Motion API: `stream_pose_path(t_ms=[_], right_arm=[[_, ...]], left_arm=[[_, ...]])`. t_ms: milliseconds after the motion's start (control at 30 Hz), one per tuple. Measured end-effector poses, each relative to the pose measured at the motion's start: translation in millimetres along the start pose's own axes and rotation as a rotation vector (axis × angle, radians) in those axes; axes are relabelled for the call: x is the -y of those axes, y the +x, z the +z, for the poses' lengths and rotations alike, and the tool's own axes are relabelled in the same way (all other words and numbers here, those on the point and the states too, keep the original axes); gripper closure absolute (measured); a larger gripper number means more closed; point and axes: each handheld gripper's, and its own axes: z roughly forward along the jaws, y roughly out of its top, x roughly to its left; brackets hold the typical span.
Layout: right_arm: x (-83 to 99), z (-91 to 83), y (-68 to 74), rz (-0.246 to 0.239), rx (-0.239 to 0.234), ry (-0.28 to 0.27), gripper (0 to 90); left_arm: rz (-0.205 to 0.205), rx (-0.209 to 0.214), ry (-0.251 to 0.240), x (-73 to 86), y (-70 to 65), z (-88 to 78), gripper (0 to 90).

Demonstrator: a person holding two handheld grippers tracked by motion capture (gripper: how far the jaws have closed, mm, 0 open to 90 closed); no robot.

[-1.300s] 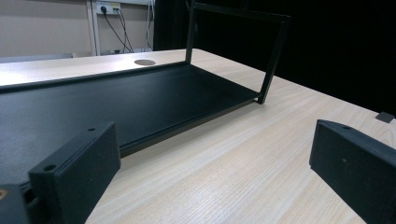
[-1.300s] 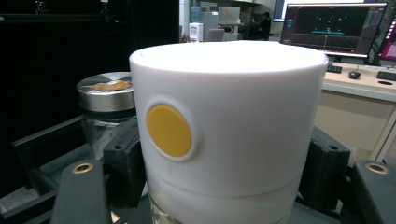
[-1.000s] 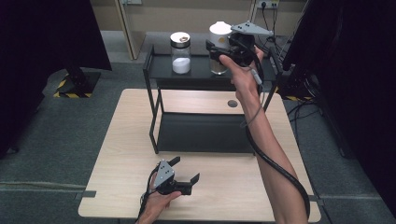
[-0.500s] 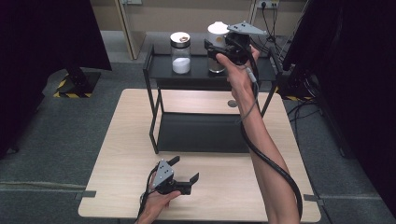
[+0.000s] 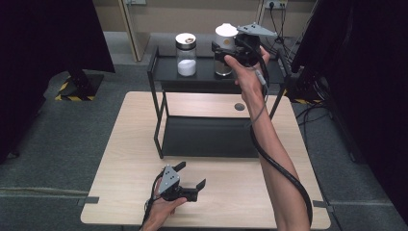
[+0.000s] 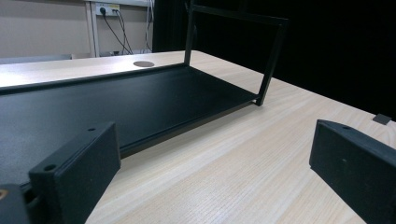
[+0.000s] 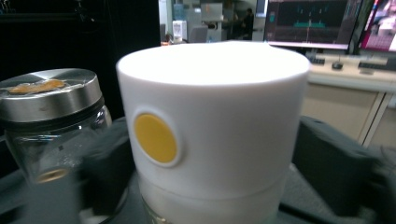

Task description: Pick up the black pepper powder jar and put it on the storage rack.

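A jar with a white lid (image 5: 225, 45) stands on the top shelf of a black rack (image 5: 202, 79), beside a glass jar with a metal lid (image 5: 186, 54) that holds white powder. My right gripper (image 5: 222, 54) is raised to the shelf with the white-lidded jar (image 7: 210, 121) between its jaws. The jaws have just been opening and stand slightly off the lid on both sides. The yellow dot on the lid faces the camera, and the metal-lidded jar (image 7: 46, 116) is at its left. My left gripper (image 5: 191, 174) rests open and holds nothing on the wooden table (image 5: 134, 125), and its jaws (image 6: 215, 140) point at the rack's lower shelf (image 6: 116, 102).
The rack's lower shelf (image 5: 207, 137) lies flat on the table's middle. A round cable hole (image 5: 239, 107) sits in the tabletop behind it. Dark screens stand at both sides, and cables run over the floor at the right (image 5: 317, 115).
The right hand has shifted only slightly at the white-lidded jar, which stands where it was on the top shelf. The left gripper has kept still.
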Motion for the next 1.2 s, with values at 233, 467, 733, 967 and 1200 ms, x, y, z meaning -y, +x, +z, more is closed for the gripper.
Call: stream_pose_path(t_ms=[233, 467, 733, 967, 1200], right_arm=[[-4.8, -8.6, -3.2, 0.000, -0.008, 0.029, 0.3], [-4.7, -22.1, -6.2, -0.003, -0.040, 0.014, 0.3], [-5.0, -36.0, -5.3, -0.016, -0.068, 0.015, 0.3], [1.7, -48.4, -10.5, -0.016, -0.093, -0.002, 0.3], [12.5, -61.6, -13.1, -0.026, -0.121, -0.021, 0.3]], left_arm=[[0.000, 0.002, 0.003, 0.5, -0.6, 0.8, 1.1], [0.000, 0.002, 0.006, 0.7, -0.7, 1.1, 1.1], [0.004, 0.003, 0.008, 1.0, -1.3, 1.6, 1.1], [0.004, 0.001, 0.008, 0.8, -1.3, 1.5, 1.0], [0.006, 0.000, 0.007, 1.2, -1.4, 1.6, 1.0]])
